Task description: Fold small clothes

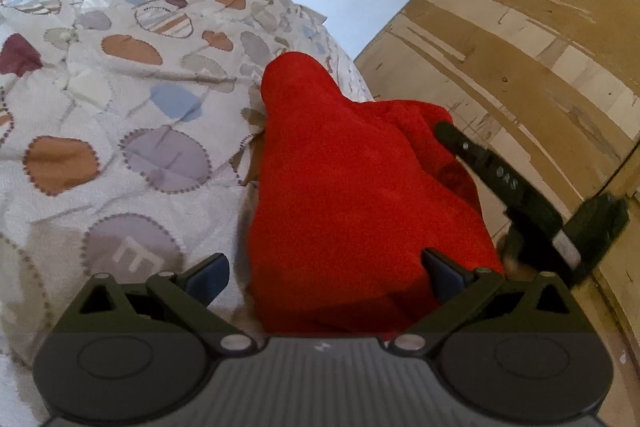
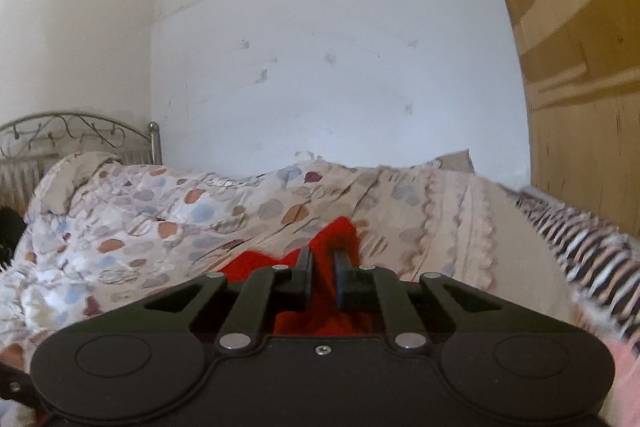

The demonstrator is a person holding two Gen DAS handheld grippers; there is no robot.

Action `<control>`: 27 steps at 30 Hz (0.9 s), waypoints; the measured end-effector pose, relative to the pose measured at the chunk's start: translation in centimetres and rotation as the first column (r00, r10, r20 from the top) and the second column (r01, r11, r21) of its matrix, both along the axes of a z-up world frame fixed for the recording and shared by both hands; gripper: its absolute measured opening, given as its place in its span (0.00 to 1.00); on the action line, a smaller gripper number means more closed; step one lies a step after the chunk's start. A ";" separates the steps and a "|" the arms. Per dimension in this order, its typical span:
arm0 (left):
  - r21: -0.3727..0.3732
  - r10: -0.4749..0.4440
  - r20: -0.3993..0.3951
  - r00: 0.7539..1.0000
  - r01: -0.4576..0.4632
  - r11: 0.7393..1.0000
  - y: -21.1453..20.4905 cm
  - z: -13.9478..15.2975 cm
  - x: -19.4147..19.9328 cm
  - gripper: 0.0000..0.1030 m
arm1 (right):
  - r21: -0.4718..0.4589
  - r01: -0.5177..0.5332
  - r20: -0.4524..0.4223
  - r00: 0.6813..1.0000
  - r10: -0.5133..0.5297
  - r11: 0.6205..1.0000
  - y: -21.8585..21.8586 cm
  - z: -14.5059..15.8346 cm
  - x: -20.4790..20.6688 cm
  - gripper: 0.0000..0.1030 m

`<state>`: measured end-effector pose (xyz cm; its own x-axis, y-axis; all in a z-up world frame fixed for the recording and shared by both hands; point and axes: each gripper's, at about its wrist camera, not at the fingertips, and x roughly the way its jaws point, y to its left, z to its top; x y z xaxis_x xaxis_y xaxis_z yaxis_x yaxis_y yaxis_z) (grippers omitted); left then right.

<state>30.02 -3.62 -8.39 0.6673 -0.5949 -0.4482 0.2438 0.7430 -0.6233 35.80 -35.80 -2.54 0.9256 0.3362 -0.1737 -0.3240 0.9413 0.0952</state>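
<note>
Two tongs: right tongs (image 2: pixel 323 261) pinch the red garment (image 1: pixel 352 195), left tongs (image 1: pixel 324 275) wide (no legible writing).

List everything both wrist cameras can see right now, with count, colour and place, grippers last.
Red garment: one, red, on the bedspread, lifted at one edge.
Bedspread: one, pale with blue, orange and maroon spots, covering the bed.
Striped cloth: one, dark and light stripes, at the bed's right end in the right wrist view.
Bed frame: one, grey metal scrollwork, by the far wall.
Wardrobe: one, tan wood, beside the bed.
Wall: white, scuffed, behind the bed.
Left gripper: black, jaws open around the red garment.
Right gripper: black, shut on the red garment.
</note>
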 end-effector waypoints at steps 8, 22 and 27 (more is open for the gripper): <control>0.070 -0.044 -0.028 0.999 0.046 0.996 -2.7 0.3 0.5 0.99 | 0.076 0.106 -0.273 0.958 -0.081 0.991 -5.9 -2.7 4.5 0.12; 0.055 -0.024 -0.045 0.999 0.026 0.998 -2.5 0.3 0.0 0.99 | 0.021 0.091 -0.399 0.914 -0.075 0.996 -3.3 -3.4 6.5 0.83; 0.090 -0.031 -0.003 1.000 0.031 0.995 -2.1 1.5 0.0 0.99 | 0.143 0.162 -0.450 0.889 -0.082 0.976 -5.7 -5.9 5.7 0.89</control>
<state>30.05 -5.74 -6.88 0.6483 -0.5728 -0.5016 0.2667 0.7879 -0.5550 41.52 -41.48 -8.46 0.8036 0.2872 -0.5212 -0.0948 0.9264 0.3644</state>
